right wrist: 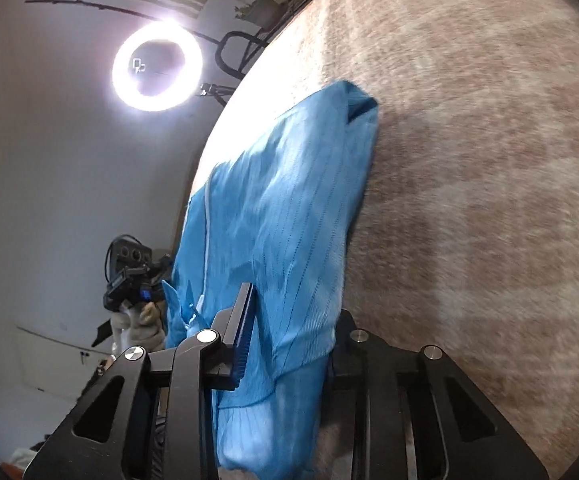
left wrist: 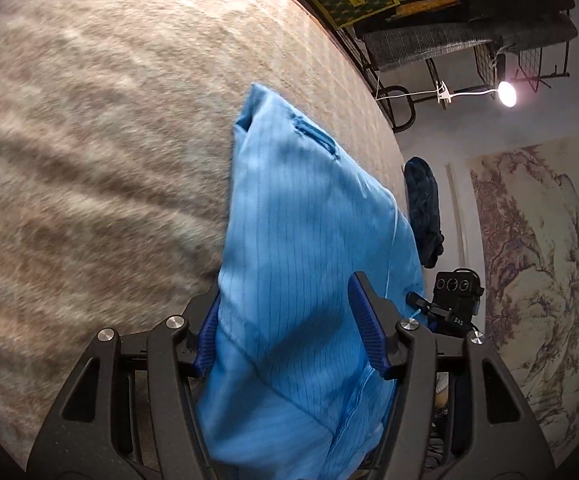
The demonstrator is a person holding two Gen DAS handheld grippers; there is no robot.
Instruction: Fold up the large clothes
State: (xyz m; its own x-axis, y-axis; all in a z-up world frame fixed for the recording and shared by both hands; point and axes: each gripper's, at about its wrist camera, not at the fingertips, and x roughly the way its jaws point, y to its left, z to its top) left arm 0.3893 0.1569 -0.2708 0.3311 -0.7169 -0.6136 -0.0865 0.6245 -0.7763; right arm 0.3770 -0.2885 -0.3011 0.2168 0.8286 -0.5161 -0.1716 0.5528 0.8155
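Note:
A light blue pinstriped garment lies stretched over a beige fuzzy blanket, its far corner folded with a small pocket slit. My left gripper has the garment bunched between its jaws, filling the gap from pad to pad. In the right wrist view the same garment runs back from the blanket into my right gripper, whose jaws stand narrow on a fold; cloth hides the right finger. Each view shows the other gripper beside the garment's edge: the right one and the left one, held by a gloved hand.
A dark blue bundle sits past the blanket's edge. Behind it stands a wire rack with folded clothes and a small lamp. A landscape wall hanging covers the wall. A bright ring light glows on the other side.

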